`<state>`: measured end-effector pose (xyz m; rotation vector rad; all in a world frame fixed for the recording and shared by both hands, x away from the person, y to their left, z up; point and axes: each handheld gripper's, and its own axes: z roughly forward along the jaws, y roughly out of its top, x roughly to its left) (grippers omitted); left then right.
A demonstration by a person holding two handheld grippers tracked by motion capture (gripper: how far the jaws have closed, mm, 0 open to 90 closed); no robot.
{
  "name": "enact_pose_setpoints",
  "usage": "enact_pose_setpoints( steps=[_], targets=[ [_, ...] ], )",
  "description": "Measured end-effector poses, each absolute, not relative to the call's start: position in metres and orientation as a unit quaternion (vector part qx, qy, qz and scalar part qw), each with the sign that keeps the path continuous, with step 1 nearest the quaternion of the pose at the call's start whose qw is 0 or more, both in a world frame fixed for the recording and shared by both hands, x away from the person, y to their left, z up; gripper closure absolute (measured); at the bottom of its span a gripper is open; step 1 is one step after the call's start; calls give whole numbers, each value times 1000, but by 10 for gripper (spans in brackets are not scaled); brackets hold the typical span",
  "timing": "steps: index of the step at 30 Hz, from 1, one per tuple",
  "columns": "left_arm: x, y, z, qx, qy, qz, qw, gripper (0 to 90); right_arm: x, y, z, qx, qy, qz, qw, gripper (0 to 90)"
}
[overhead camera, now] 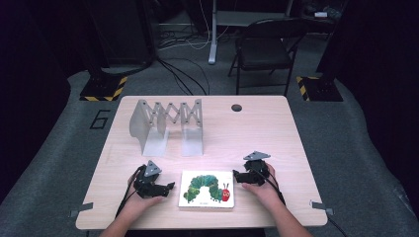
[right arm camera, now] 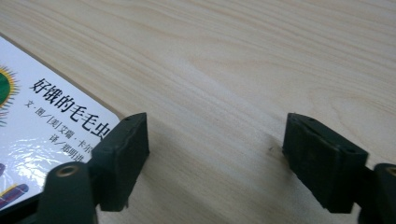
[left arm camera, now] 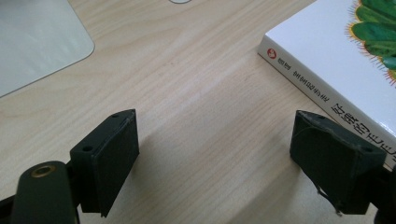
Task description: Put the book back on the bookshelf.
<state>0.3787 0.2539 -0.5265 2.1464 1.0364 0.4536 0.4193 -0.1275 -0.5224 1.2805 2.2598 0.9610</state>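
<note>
book placement decides everything here: a white square picture book with a green caterpillar on its cover (overhead camera: 206,189) lies flat near the front edge of the pale wooden table (overhead camera: 267,128), at about 6 o'clock from the table's middle, with a gripper on either side of it. the left gripper (overhead camera: 169,186) sits at the book's 9 o'clock, jaws apart and pointed toward the near side edge; in the left gripper view the spine with printed characters runs just beside the right-hand jaw, and nothing lies between the jaws but bare wood. the right gripper (overhead camera: 235,176) sits at the book's 3 o'clock, jaws also apart with bare table between them, and one jaw overlaps the book's rounded corner in the right gripper view; whether it touches i cannot tell. both grippers look equally near, each just beside its own edge. the book's spine runs from 12 to 6 o'clock, so a pinch probably comes from either side. a grey metal folding bookend rack (overhead camera: 167,126) stands at 11 o'clock, well apart.
</note>
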Motion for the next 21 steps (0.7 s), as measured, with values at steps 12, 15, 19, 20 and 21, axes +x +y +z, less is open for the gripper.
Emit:
enact_pose_setpoints(
  steps=[12, 15, 19, 20, 21],
  targets=[
    [374, 260, -514, 830, 416, 146, 342, 320, 420, -131, -510, 462, 805, 331, 169, 456],
    [372, 260, -512, 827, 421, 138, 346, 332, 419, -131, -505, 470, 801, 332, 165, 470],
    [368, 258, -511, 821, 437, 127, 346, 335, 415, -126, -489, 469, 796, 348, 163, 478],
    [368, 257, -511, 822, 432, 130, 347, 341, 415, -125, -487, 466, 796, 350, 163, 483],
    [368, 256, -510, 818, 438, 128, 351, 347, 414, -124, -485, 462, 801, 345, 163, 484]
  ],
)
